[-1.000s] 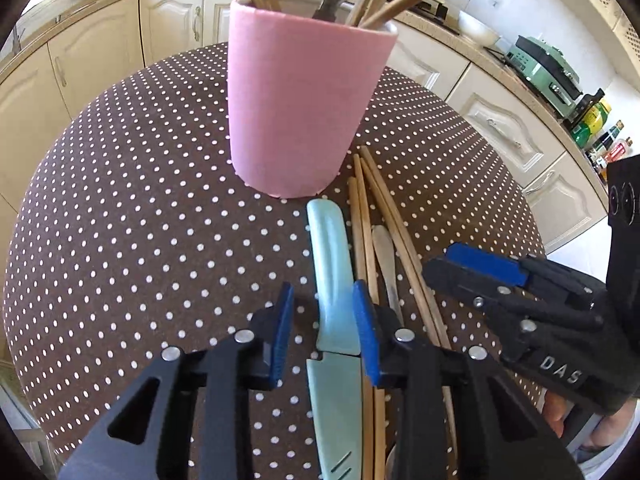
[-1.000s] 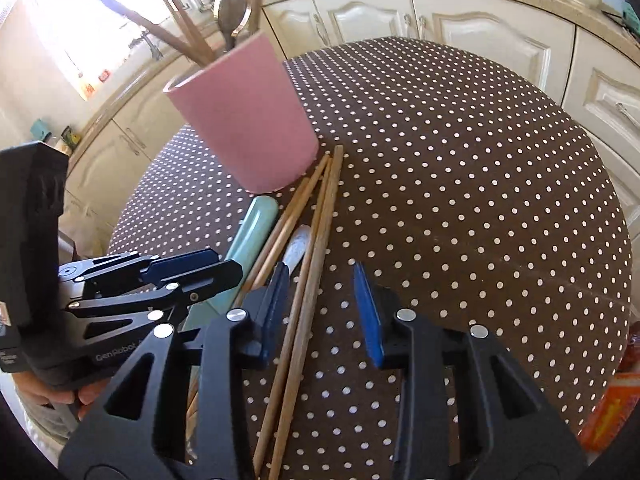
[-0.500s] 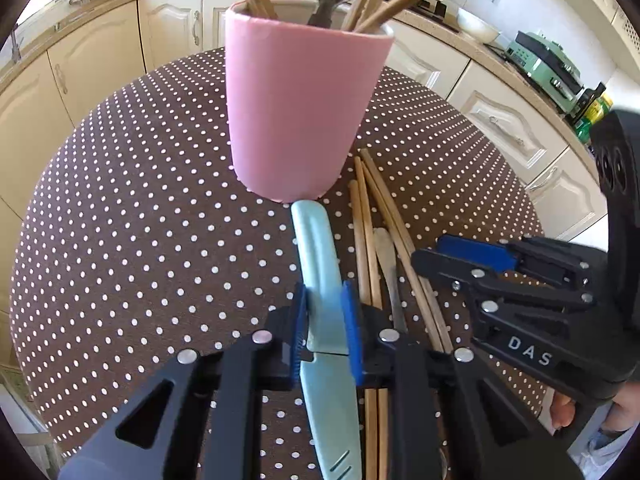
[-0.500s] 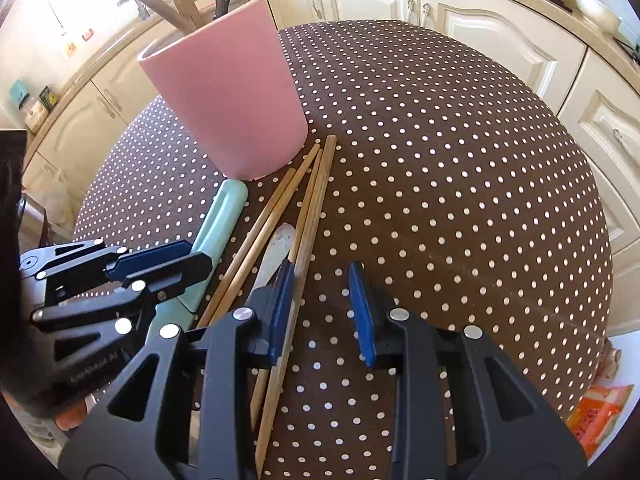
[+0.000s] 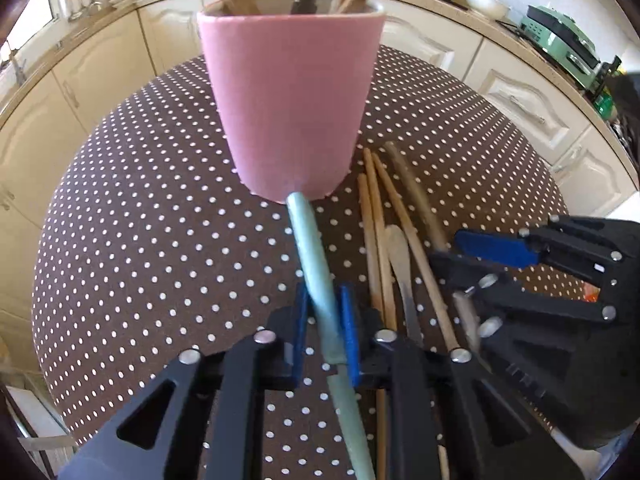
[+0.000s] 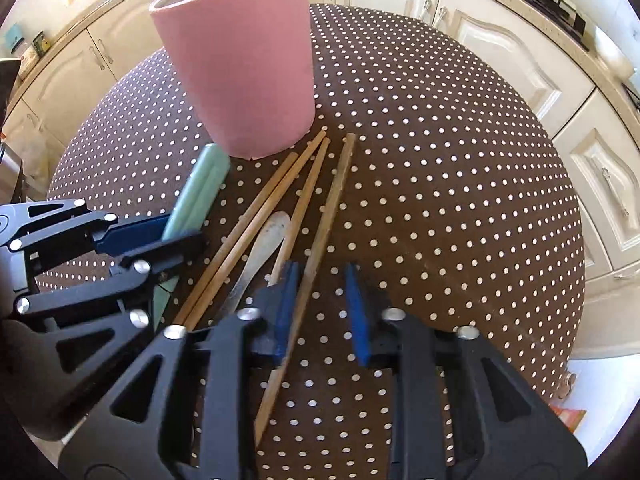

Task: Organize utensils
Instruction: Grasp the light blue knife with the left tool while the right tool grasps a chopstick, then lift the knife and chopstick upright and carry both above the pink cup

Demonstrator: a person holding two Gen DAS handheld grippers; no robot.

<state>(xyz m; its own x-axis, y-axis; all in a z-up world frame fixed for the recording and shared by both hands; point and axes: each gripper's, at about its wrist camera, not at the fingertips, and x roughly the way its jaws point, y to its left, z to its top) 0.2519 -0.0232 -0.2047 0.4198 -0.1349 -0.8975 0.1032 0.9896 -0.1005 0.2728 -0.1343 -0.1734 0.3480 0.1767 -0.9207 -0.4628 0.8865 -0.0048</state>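
Note:
A pink cup (image 5: 292,104) holding wooden sticks and a spoon stands on the polka-dot table (image 5: 132,240); it also shows in the right wrist view (image 6: 240,64). My left gripper (image 5: 323,320) is shut on a pale teal knife (image 5: 316,264), whose handle end touches the cup's base. The knife handle also shows in the right wrist view (image 6: 198,194). Several wooden chopsticks (image 5: 376,236) and a metal utensil (image 5: 400,256) lie to its right. My right gripper (image 6: 322,308) is open over one chopstick (image 6: 320,236), which lies against its left finger.
Cream kitchen cabinets (image 6: 500,32) and a countertop ring the round table. A green appliance (image 5: 560,44) and bottles stand on the counter at right. A white bowl (image 5: 484,4) sits on the far counter.
My left gripper closed on the teal knife and has tilted it up toward the cup. My right gripper moved forward and down over the rightmost chopstick, which has separated from the others.

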